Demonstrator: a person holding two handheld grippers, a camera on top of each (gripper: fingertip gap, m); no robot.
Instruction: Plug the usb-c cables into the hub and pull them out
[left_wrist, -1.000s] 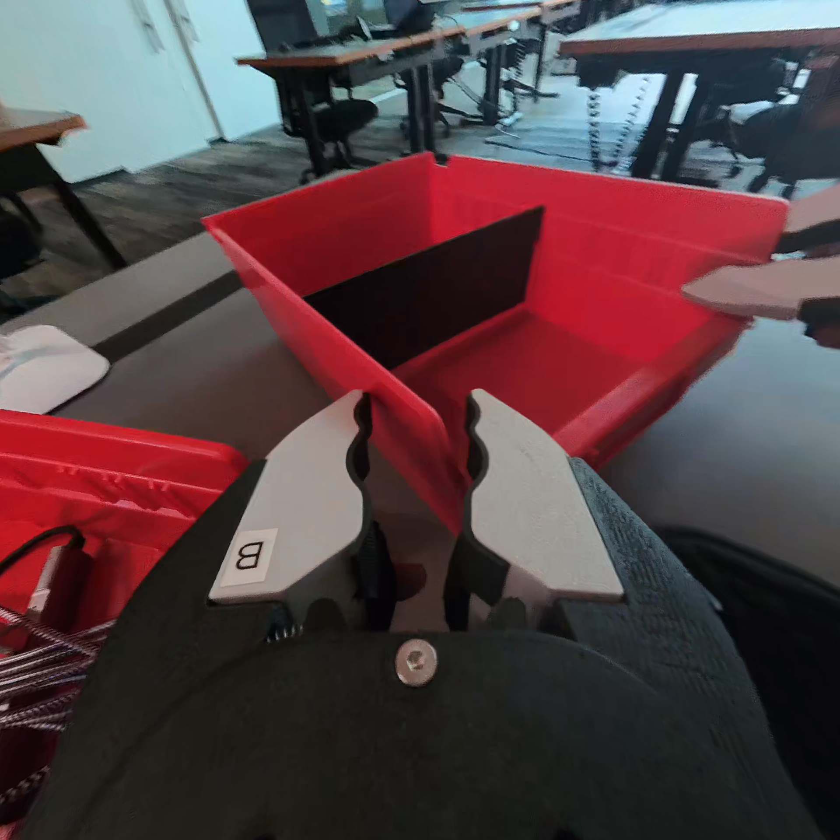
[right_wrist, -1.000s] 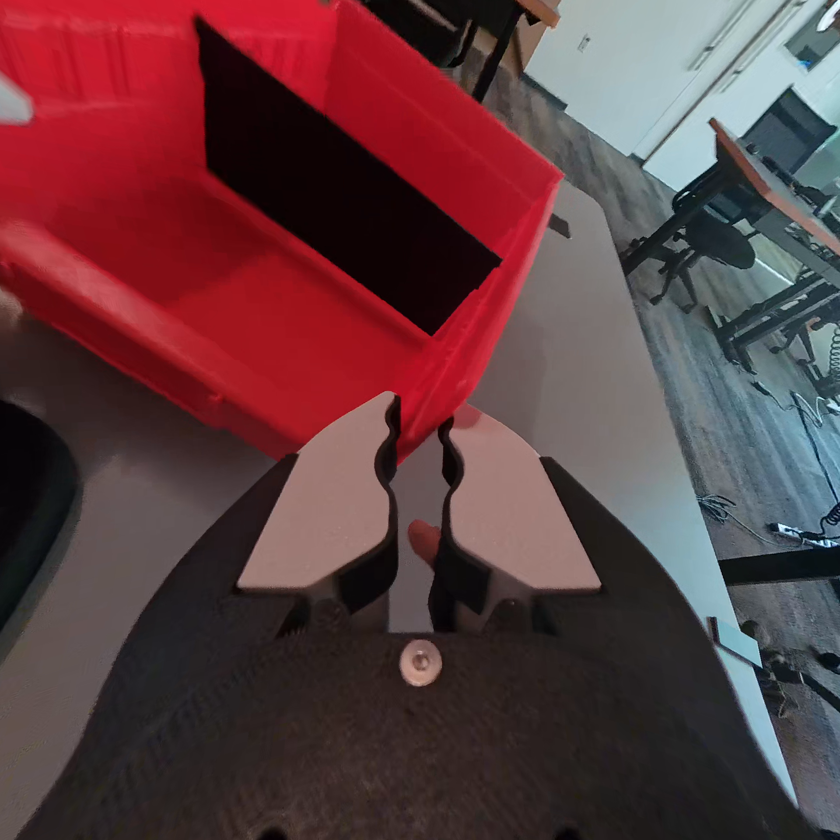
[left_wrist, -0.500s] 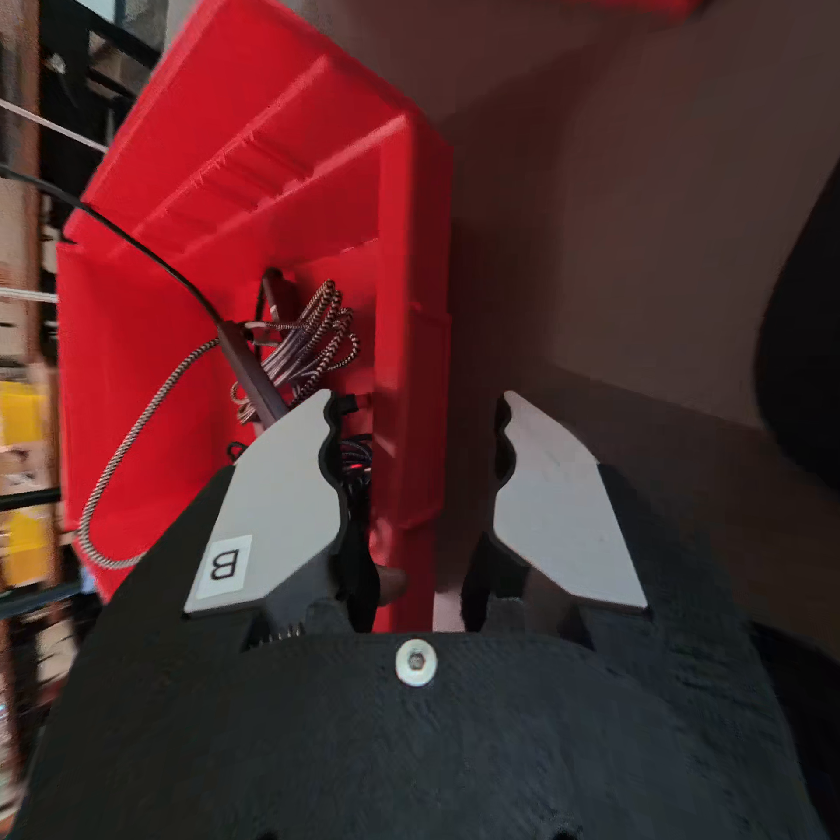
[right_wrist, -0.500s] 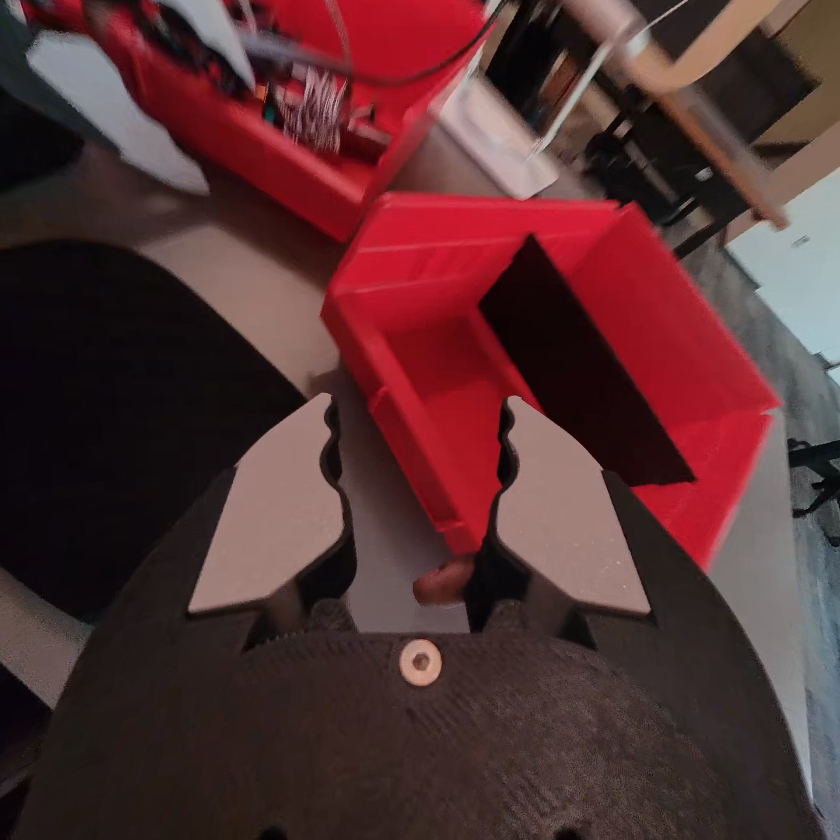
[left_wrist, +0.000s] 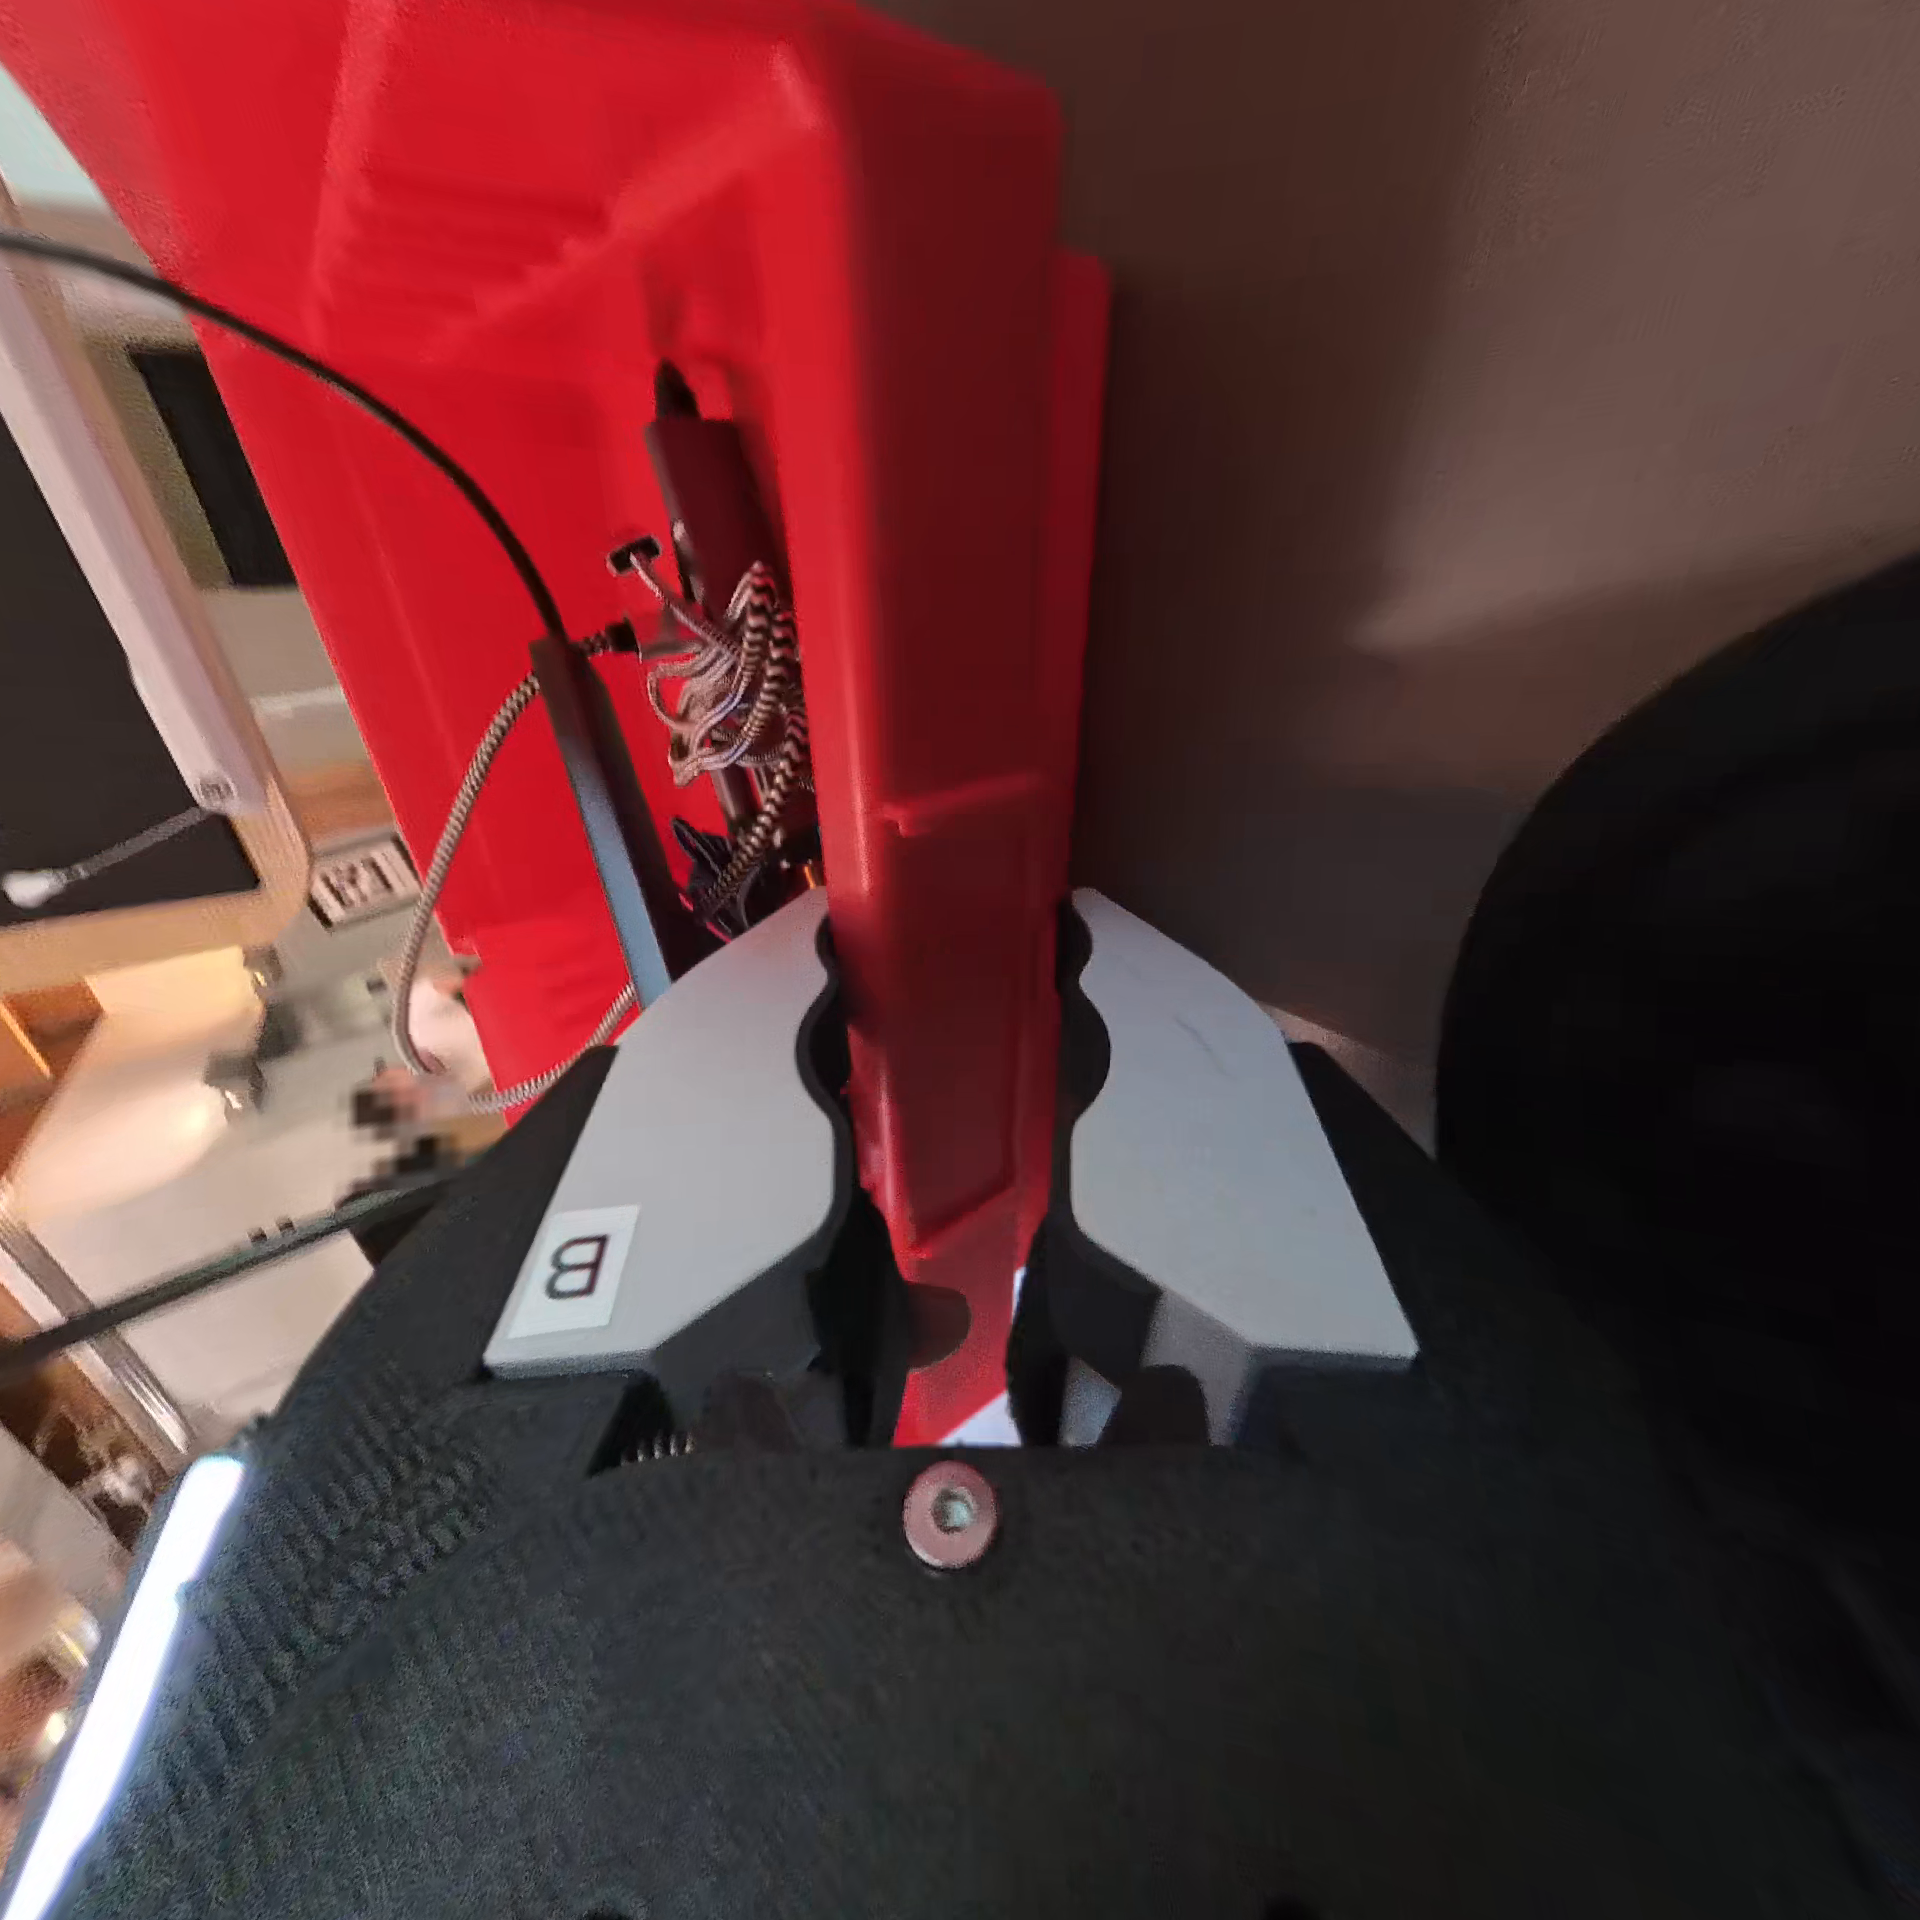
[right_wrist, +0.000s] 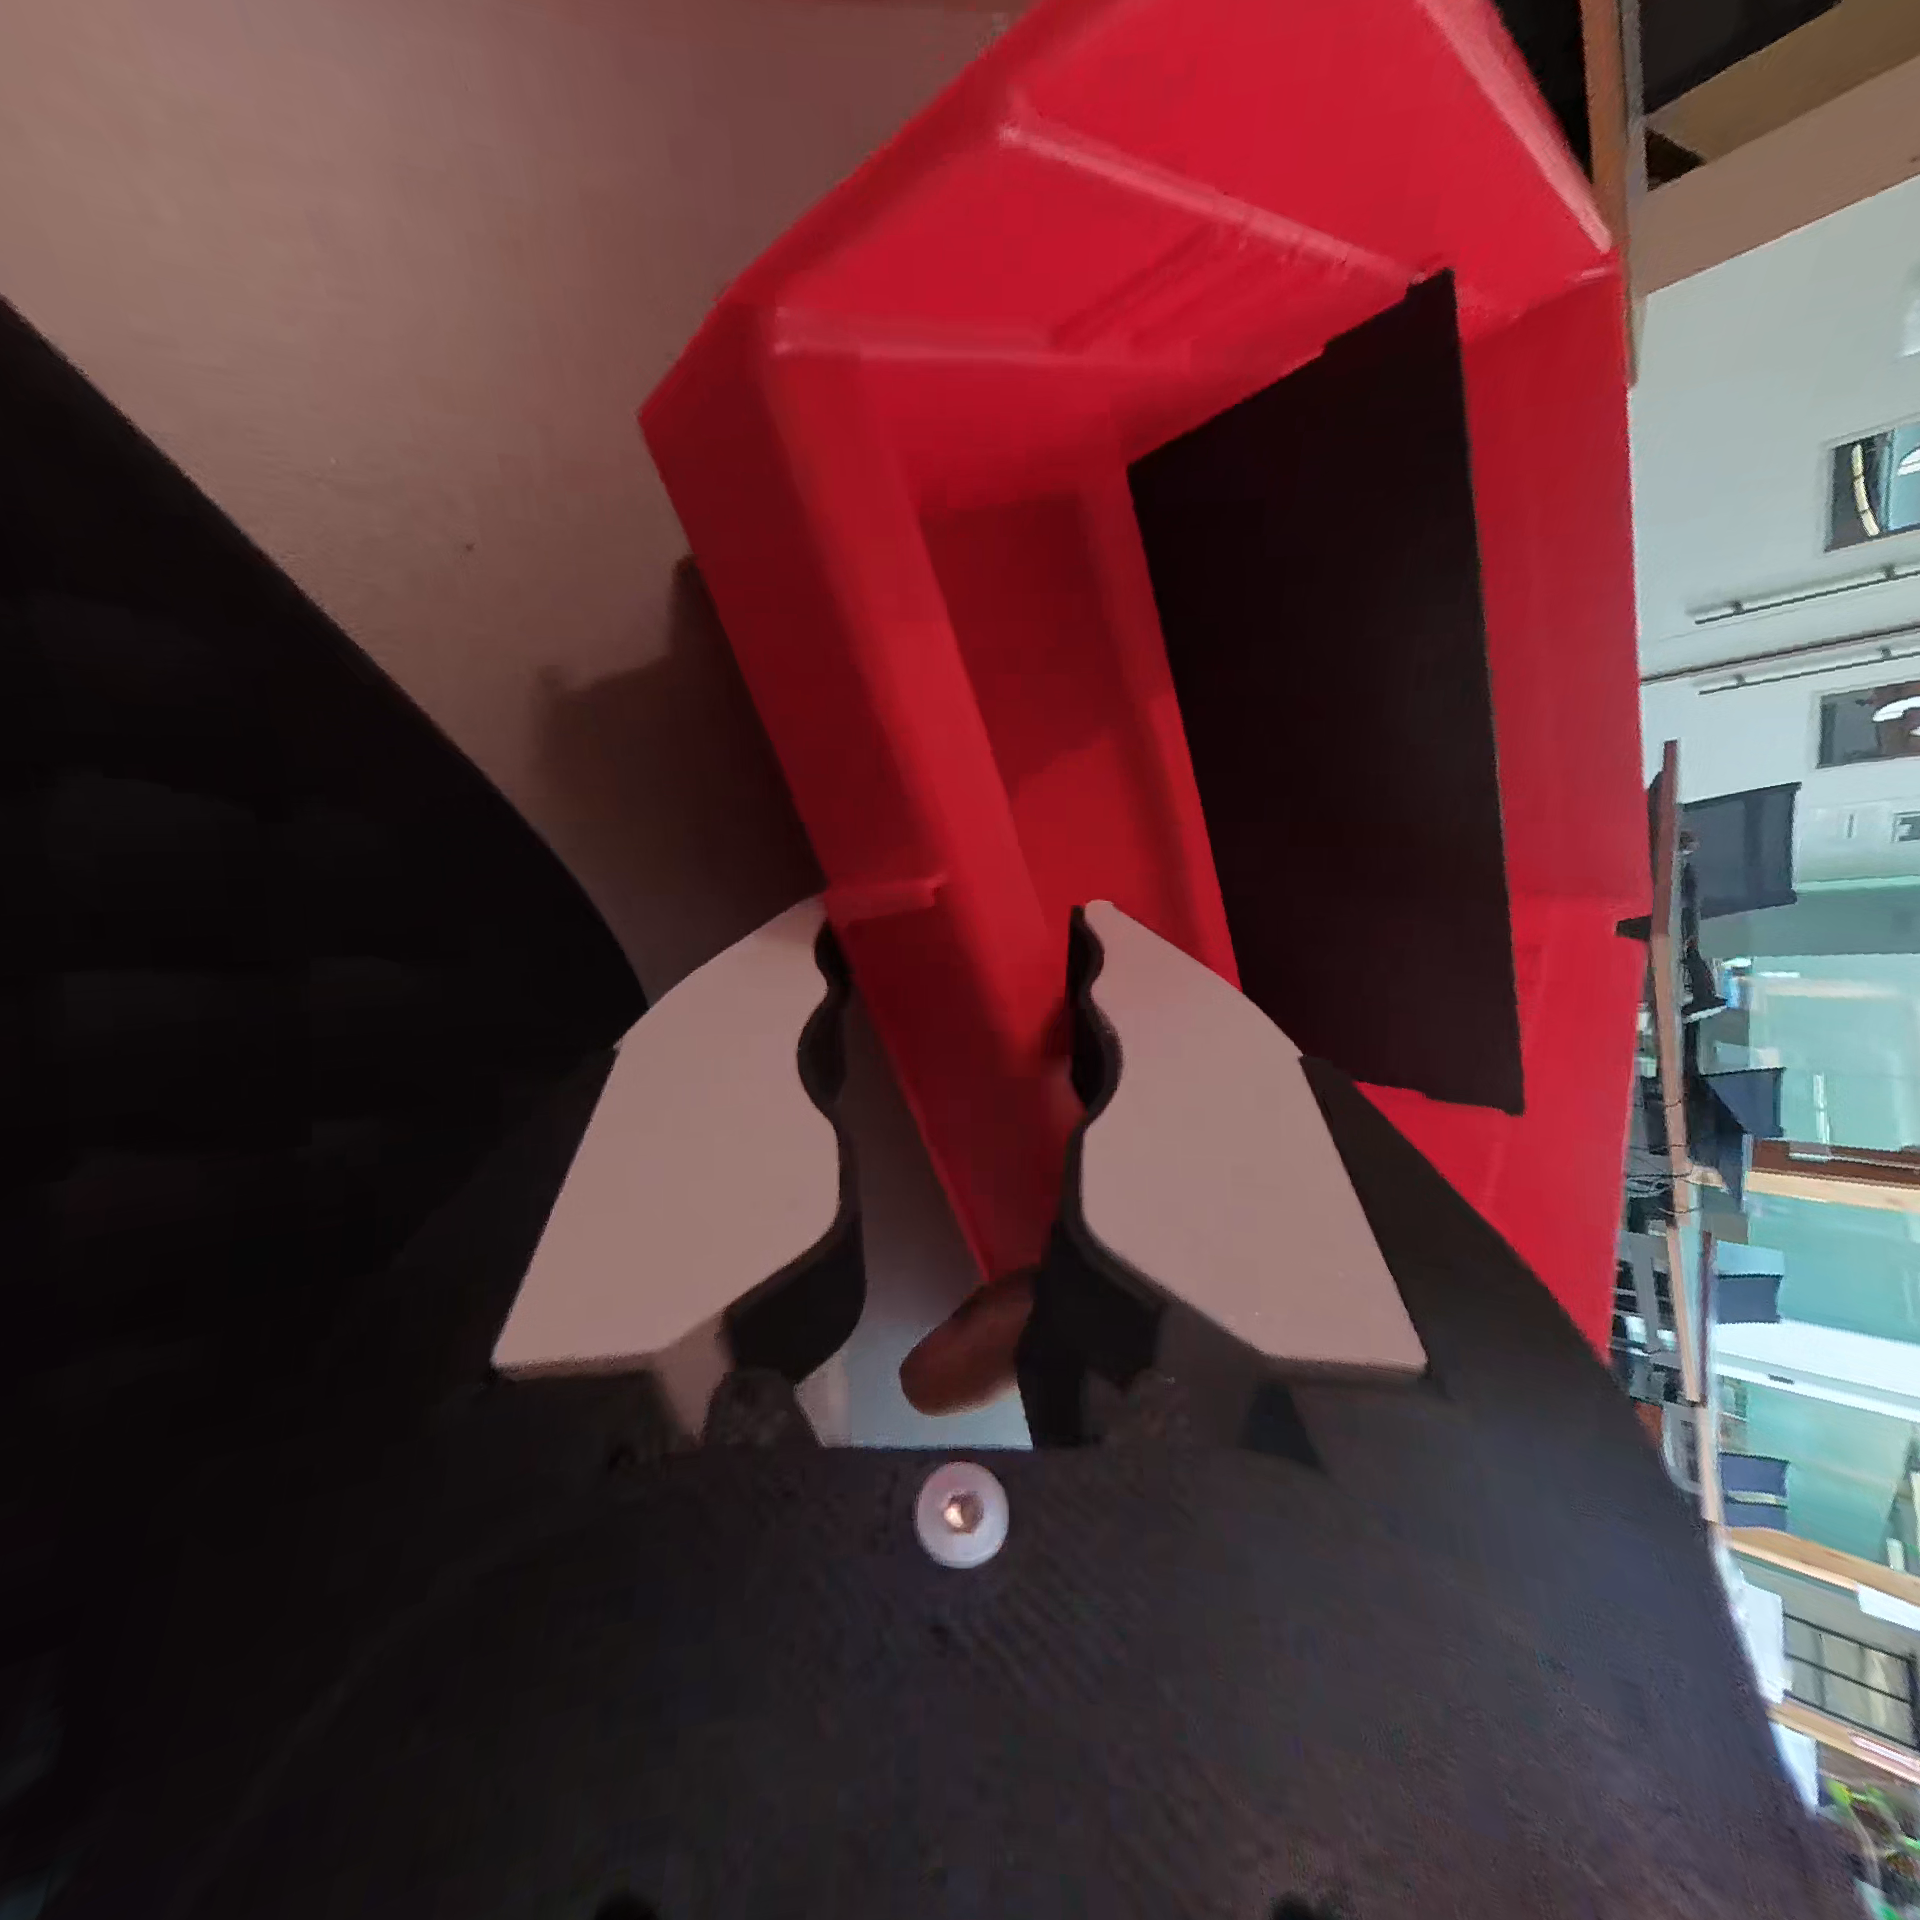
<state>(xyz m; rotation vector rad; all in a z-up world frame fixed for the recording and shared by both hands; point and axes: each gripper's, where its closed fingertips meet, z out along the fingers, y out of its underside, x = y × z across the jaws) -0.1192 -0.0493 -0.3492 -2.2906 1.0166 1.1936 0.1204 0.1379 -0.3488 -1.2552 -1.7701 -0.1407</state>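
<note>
In the left wrist view my left gripper (left_wrist: 945, 935) is shut on the near wall of a red bin (left_wrist: 935, 520). Inside that bin lie a bundle of braided usb-c cables (left_wrist: 748, 675), a long grey hub (left_wrist: 597, 790) and a dark device (left_wrist: 707, 488). One braided cable (left_wrist: 468, 810) hangs out over the bin's side. In the right wrist view my right gripper (right_wrist: 951, 920) is shut on the low front wall of a second red bin (right_wrist: 1195, 260). This bin has a black divider (right_wrist: 1320, 675) and no cables showing in it.
Both bins sit on a grey table (left_wrist: 1455, 416), which also shows in the right wrist view (right_wrist: 364, 260). A black mat lies beside each bin (left_wrist: 1714, 1039) (right_wrist: 260, 831). A thin black cable (left_wrist: 364, 384) runs off to blurred equipment on the left. Office desks show past the divided bin. The grippers' ends are close to 30 cm from one another.
A second ago both grippers held corners of the divided bin. They let go and opened; the left moved to the cable bin, the right to the divided bin's front wall. Both have shut there.
</note>
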